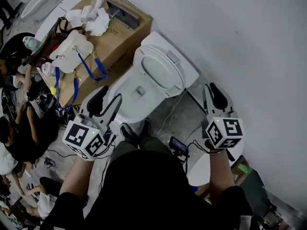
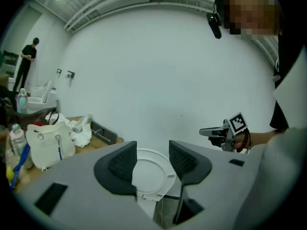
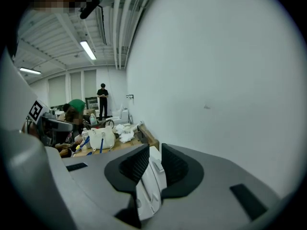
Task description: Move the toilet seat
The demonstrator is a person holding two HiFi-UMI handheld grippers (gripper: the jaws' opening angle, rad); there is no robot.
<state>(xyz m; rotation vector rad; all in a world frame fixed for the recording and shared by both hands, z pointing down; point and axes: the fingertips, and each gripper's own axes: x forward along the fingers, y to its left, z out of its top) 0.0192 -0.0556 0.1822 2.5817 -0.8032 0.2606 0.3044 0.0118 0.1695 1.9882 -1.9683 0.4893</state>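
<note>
Left of the toilet [image 1: 128, 96] the left hand-held gripper [image 1: 106, 102] hovers with jaws apart and empty, the toilet seat [image 1: 160, 70] stands tipped up at the toilet's back, and right of the toilet the right hand-held gripper [image 1: 212, 96] hangs narrowly parted, empty.

Cardboard box [image 1: 122, 44] against white wall [image 1: 249, 42], white bag [image 1: 72, 49] and crumpled tissues [image 1: 98, 23] on top

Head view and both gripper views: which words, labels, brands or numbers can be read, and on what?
No text can be read in any view.
Brown cardboard box: faint print, too blurred to read.
White ceramic toilet: small grey plate on its tank, too small to read.
Marker cubes: only black-and-white square patterns.
</note>
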